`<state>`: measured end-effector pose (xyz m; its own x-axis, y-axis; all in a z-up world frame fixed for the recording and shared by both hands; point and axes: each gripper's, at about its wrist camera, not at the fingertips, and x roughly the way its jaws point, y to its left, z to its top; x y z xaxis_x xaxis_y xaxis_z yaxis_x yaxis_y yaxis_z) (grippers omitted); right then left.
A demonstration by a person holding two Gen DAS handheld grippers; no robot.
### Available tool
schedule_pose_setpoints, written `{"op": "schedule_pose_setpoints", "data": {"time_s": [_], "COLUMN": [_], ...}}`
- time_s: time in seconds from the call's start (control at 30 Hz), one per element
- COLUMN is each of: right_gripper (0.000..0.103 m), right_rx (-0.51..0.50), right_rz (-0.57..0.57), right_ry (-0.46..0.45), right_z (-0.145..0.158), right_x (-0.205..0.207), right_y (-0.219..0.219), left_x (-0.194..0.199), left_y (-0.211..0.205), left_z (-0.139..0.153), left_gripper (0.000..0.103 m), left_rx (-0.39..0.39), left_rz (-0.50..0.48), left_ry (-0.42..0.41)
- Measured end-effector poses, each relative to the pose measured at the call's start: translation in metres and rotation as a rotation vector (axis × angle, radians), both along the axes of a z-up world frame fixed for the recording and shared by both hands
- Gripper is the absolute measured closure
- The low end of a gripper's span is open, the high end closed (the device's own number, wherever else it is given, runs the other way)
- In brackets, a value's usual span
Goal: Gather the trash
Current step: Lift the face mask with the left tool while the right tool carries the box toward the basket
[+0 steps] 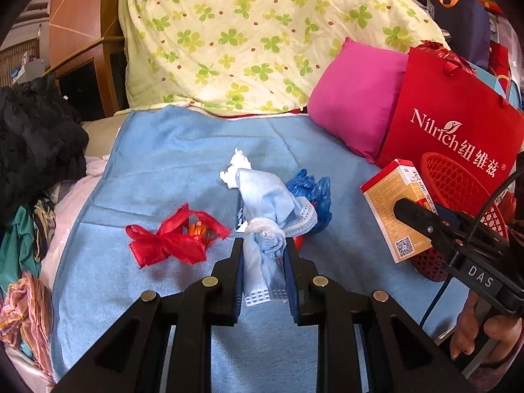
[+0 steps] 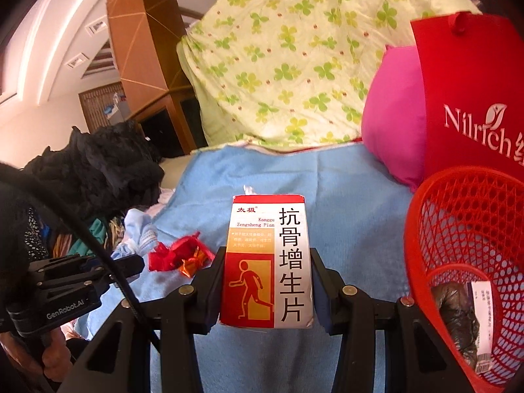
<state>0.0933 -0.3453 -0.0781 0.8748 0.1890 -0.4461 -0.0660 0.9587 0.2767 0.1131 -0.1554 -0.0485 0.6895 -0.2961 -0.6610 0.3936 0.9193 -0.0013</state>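
So the clover-print quilt (image 1: pixel 249 39) was the biggest thing, heaped at the back of the bed, with the blue towel (image 1: pixel 170 170) spread flat in front of it. A pile of black clothing (image 1: pixel 36 144) sat off the towel's left edge. On the right a pink pillow (image 1: pixel 357 111) leaned against a red paper bag (image 1: pixel 452 111) printed "Nilrich". Just in front of that bag stood the red mesh basket (image 2: pixel 458 229), tilted toward me, with a dark crumpled wrapper (image 2: pixel 455 321) and a small printed box lying inside.

My right hand-held gripper (image 2: pixel 267 281) was clamped on the medicine box (image 2: pixel 267 262), pads pressed on both long sides, box upright and lifted off the towel, just left of the basket rim. My left hand-held gripper (image 1: pixel 263 255) was pinched narrow on the blue face mask (image 1: pixel 271 209), knotted and bunched, sticking up between the pads and clear of the towel.

Loose on the towel: a red ribbon bundle (image 1: pixel 177 239) with orange foil in it, left of the mask; a crumpled blue plastic bag (image 1: pixel 311 193) behind it to the right; a bit of white tissue (image 1: pixel 234 167) behind the mask. Something dark and printed lay partly hidden behind the mask, couldn't tell what.
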Motion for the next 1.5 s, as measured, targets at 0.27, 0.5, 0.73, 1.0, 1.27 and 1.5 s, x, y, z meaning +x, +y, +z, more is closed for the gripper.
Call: {"op": "schedule_pose_setpoints", "data": {"time_s": [0.27, 0.5, 0.73, 1.0, 1.27, 1.5], "right_gripper": [0.054, 0.054, 0.054, 0.054, 0.054, 0.054], "right_rx": [0.015, 0.033, 0.051, 0.076, 0.079, 0.09], "right_rz": [0.01, -0.003, -0.018, -0.039, -0.059, -0.093], "right_ry": [-0.062, -0.089, -0.117, -0.16, -0.187, -0.201], "right_z": [0.011, 0.016, 0.02, 0.027, 0.031, 0.033], "right_x": [-0.01, -0.018, -0.026, -0.034, -0.045, -0.053], "right_y": [-0.004, -0.013, -0.021, -0.033, -0.045, -0.059], "left_x": [-0.009, -0.009, -0.013, -0.019, -0.025, -0.028], "left_y": [-0.014, -0.021, -0.031, -0.041, -0.05, -0.062], "left_z": [0.016, 0.021, 0.028, 0.034, 0.036, 0.036], "left_gripper": [0.079, 0.079, 0.079, 0.079, 0.079, 0.079], "left_rx": [0.011, 0.027, 0.037, 0.044, 0.048, 0.052], "left_rz": [-0.027, -0.029, -0.026, -0.045, -0.061, -0.08], "left_ry": [-0.03, -0.036, -0.053, -0.063, -0.066, -0.063]}}
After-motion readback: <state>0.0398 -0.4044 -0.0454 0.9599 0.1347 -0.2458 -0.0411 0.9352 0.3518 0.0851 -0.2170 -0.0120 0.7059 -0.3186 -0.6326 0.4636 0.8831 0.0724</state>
